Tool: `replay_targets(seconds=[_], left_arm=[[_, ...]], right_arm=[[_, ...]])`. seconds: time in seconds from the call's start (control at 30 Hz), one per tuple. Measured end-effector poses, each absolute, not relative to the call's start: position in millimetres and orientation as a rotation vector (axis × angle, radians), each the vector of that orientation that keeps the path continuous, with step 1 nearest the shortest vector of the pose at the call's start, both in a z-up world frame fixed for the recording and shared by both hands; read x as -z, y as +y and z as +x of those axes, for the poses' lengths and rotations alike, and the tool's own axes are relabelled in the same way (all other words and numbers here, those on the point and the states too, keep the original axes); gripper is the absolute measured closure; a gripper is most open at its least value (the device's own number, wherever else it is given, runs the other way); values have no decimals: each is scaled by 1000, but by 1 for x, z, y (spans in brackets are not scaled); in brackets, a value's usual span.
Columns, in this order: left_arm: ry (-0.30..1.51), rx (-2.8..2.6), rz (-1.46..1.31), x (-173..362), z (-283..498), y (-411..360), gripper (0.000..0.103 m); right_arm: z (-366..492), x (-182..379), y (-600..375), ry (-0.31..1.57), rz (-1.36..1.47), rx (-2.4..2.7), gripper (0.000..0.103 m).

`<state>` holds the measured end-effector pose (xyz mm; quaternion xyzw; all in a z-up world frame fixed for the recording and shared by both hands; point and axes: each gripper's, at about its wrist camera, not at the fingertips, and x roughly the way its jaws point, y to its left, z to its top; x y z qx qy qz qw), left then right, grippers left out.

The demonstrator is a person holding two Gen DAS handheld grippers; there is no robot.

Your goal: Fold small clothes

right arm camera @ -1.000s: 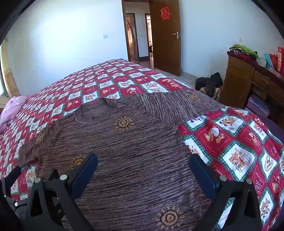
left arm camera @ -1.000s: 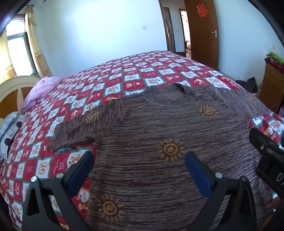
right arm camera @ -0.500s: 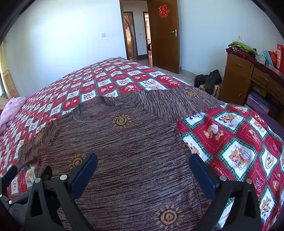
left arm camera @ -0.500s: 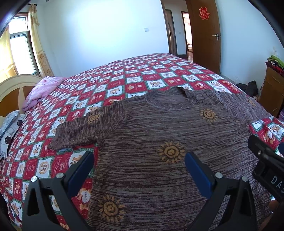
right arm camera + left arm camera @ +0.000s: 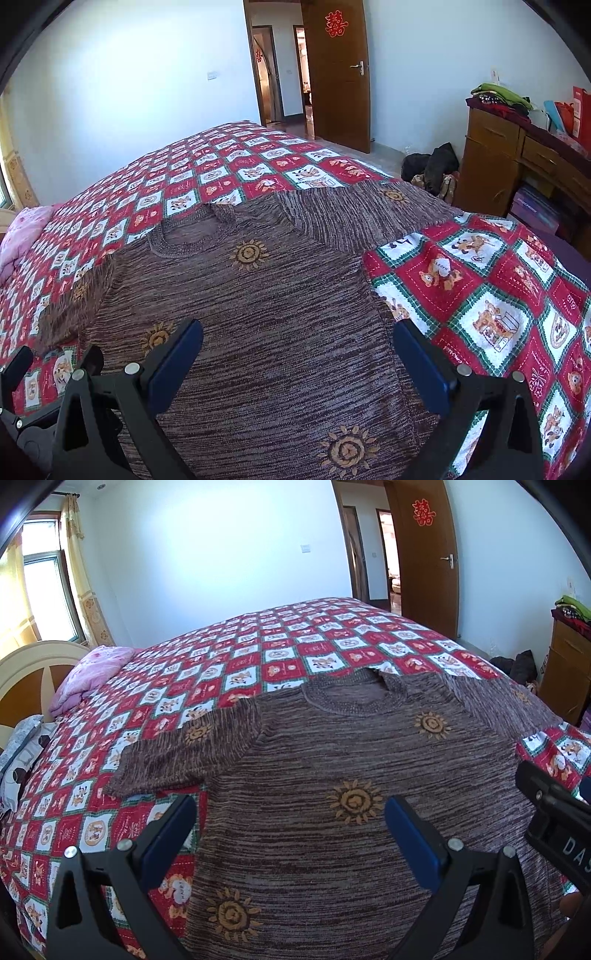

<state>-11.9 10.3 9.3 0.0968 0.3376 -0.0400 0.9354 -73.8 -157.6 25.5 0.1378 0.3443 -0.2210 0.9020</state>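
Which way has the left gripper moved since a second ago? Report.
Yes, the left gripper shifted slightly: door and sweater collar sit lower in its view, so it tilted up or drew back.

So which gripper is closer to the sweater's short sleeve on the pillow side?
Left. The left gripper hangs open over the sweater's left edge, just below that sleeve. The right gripper is open above the opposite half of the body.

You had a brown marled knit sweater (image 5: 332,768) with orange suns on a red-white-green checked quilt (image 5: 258,653); blue gripper pads (image 5: 177,362).
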Motion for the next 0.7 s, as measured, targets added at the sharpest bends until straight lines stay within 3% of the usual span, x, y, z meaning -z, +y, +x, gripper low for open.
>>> replay_targets(seconds=[0.7], left_arm=[[672,95,161,-15,-13,15,0]], right_arm=[[-73,-28,-159,715,284,457,1]])
